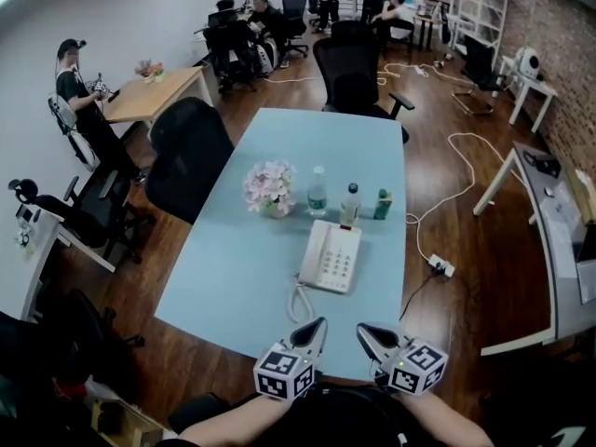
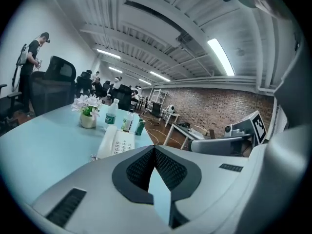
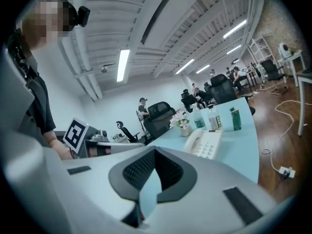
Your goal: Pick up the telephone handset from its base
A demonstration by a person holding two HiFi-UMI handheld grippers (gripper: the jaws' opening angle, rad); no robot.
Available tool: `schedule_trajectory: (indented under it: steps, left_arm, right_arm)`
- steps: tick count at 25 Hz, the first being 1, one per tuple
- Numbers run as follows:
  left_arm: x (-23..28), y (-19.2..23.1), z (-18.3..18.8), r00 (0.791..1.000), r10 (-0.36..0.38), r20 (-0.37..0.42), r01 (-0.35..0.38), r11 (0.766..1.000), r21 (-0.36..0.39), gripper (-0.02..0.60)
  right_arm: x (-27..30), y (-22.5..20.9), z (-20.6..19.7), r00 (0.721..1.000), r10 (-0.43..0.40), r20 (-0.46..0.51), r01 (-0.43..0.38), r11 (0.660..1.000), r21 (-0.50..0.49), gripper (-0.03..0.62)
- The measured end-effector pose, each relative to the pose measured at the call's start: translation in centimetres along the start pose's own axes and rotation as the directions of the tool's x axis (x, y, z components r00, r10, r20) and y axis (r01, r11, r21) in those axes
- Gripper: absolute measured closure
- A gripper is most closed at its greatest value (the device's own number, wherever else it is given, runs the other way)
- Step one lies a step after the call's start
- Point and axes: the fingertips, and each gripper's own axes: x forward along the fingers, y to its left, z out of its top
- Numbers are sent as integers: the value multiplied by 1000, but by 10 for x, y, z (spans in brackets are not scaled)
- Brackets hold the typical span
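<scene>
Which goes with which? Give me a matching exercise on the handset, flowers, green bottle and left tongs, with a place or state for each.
Things:
1 handset
2 flowers
3 green bottle
4 left tongs

Places or states:
A shut, holding nothing
B lying on the phone base
C left end of the row behind that base
D right end of that row

Pairs: 1-B, 2-C, 3-D, 4-A

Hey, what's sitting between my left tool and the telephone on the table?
Only the phone's coiled cord and bare blue table; the head view shows it. The left tool sits shut, short of the telephone.
</scene>
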Motion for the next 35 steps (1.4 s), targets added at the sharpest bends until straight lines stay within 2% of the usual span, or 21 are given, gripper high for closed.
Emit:
schedule_trajectory:
  steps: [7, 13, 18, 19, 20, 22, 25, 26, 29, 35]
  left_arm:
    - [34, 63, 32, 998, -59, -20, 60, 996, 65, 581]
    - [69, 112, 45, 998, -18, -67, 23, 997, 79, 581]
    - [105, 134, 48, 994, 13, -112, -2, 995, 100, 580]
    - [112, 139, 45, 991, 23, -129, -10, 995, 98, 543]
    - [120, 144, 43, 989, 31, -145, -17, 995, 98, 460]
    - [140, 154, 43, 985, 53, -165, -34, 993, 114, 445]
    - [170, 173, 47, 978, 111, -175, -85, 985, 152, 375]
    - [178, 180, 46, 974, 132, -184, -103, 982, 160, 329]
    - [202, 198, 39, 958, 179, -222, -139, 973, 182, 293]
    - [246, 209, 20, 929, 208, -306, -152, 969, 196, 293]
  right_arm:
    - [33, -14, -5, 991, -130, 32, 129, 991, 24, 579]
    - [42, -17, 7, 979, -201, 36, 200, 979, 39, 579]
    - [48, -34, 17, 975, -218, 38, 216, 975, 41, 579]
    - [49, -37, 17, 975, -220, 35, 218, 975, 45, 579]
    - [51, -40, 17, 975, -221, 34, 219, 974, 50, 579]
    - [59, -45, 21, 976, -215, 35, 213, 975, 65, 579]
    - [76, -53, 27, 980, -196, 29, 194, 979, 66, 579]
    - [81, -55, 29, 982, -186, 27, 184, 981, 64, 579]
    - [90, -56, 34, 987, -157, 16, 156, 986, 61, 579]
    - [89, -68, 27, 990, -139, -23, 140, 988, 71, 579]
